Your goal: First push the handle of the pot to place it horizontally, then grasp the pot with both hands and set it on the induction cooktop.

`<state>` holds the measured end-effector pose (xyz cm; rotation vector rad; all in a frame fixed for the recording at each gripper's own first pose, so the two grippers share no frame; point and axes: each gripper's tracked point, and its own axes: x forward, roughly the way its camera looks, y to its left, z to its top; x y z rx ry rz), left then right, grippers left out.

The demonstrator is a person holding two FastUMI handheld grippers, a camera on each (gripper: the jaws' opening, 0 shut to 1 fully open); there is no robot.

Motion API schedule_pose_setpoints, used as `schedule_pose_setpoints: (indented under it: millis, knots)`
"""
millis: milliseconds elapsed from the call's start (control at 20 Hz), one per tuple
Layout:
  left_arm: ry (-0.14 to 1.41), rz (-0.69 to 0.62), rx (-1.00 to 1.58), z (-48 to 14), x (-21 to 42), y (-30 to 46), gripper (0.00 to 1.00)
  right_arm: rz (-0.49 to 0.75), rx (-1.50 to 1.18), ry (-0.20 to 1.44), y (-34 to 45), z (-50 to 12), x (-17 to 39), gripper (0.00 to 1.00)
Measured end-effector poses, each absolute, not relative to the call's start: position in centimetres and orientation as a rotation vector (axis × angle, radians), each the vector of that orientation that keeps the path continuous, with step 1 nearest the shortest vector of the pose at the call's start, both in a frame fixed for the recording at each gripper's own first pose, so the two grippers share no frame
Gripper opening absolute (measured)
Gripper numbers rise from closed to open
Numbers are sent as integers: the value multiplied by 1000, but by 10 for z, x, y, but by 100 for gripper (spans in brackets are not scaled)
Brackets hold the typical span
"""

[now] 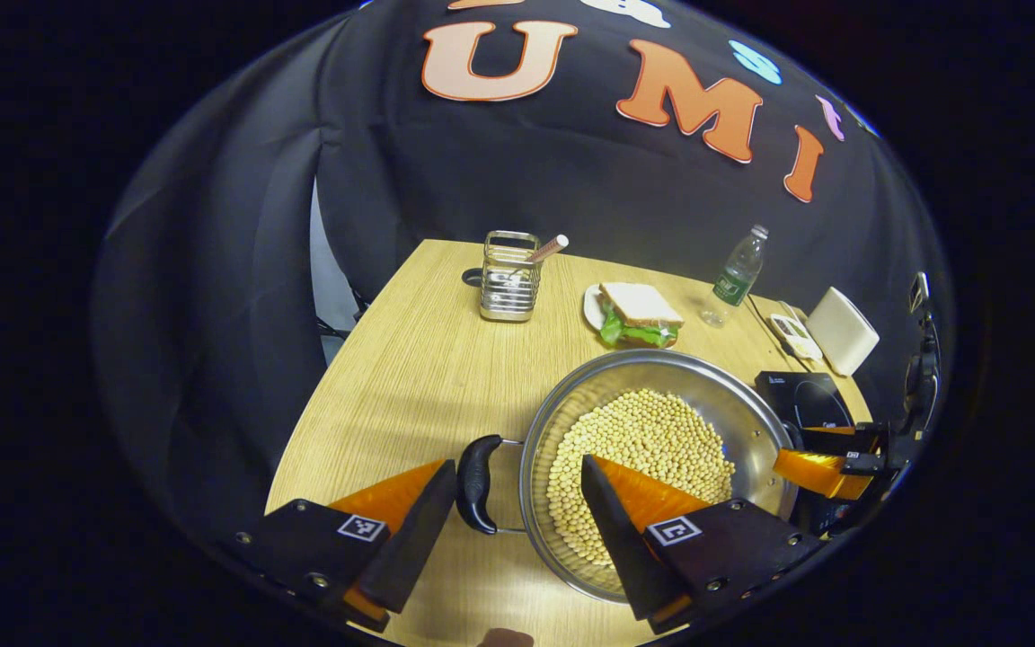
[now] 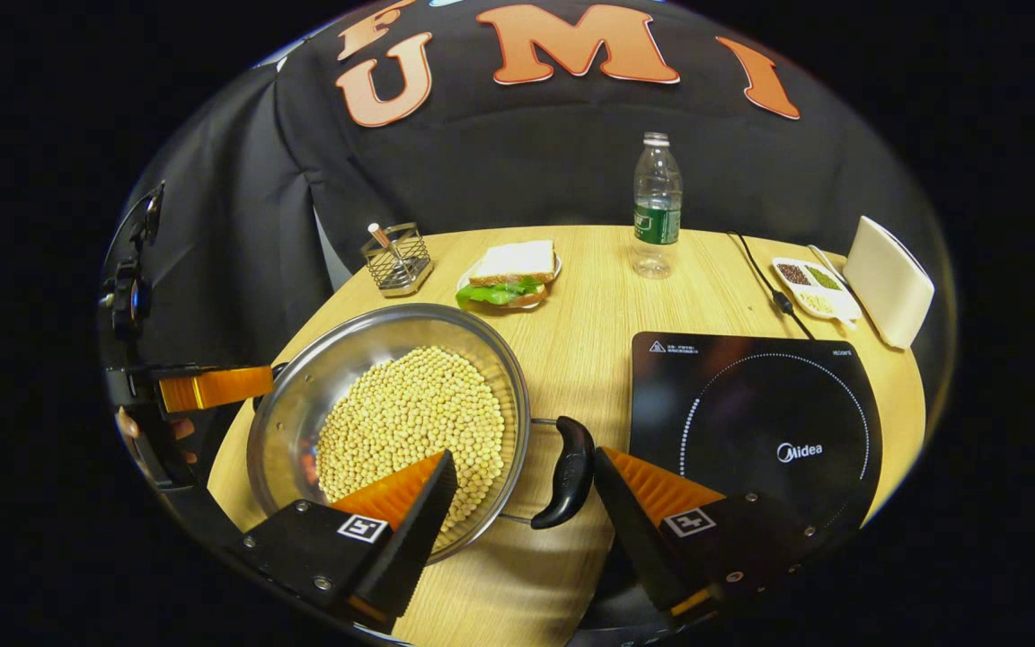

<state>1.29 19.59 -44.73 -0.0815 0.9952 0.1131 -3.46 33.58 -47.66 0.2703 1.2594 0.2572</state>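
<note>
A steel pot [image 1: 661, 361] full of soybeans sits on the wooden table, with a black handle on each side. My left gripper [image 1: 517, 465] is open, low over the table; one handle [image 1: 477, 483] lies between its fingers, one finger outside the handle and the other over the beans. My right gripper [image 2: 525, 456] is open too, straddling the opposite handle [image 2: 570, 472] and the pot's rim [image 2: 374, 322]. The black induction cooktop [image 2: 756, 422] lies just right of the pot in the right gripper view. Each view also shows the other gripper [image 1: 827, 456] [image 2: 212, 386] across the pot.
Toward the table's back stand a wire utensil holder [image 1: 510, 279], a sandwich on a plate [image 1: 639, 314] and a water bottle [image 2: 657, 207]. A white box [image 2: 886, 279], a small seed tray [image 2: 814, 288] and the cooktop's cable [image 2: 765, 279] lie at the back right.
</note>
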Motion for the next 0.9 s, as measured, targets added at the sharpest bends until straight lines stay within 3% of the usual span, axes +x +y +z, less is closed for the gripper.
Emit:
schedule_pose_setpoints:
  millis: [500,650,700,750,900]
  knots:
    - [1080,191,-34,-489,12,215,90,201,260,1338,344,-509,-40,95]
    - [1077,192,-19,-491,11,216,92,190,216,1332,338,-515,-40,82]
    - [1068,188,-29,-492,13,213,91,187,219,1335,337,-517,-39,78]
    - [1068,185,-29,-493,12,212,82,186,225,1337,338,-518,-39,71]
    - [1070,182,-21,-495,14,209,71,195,232,1339,340,-520,-37,69]
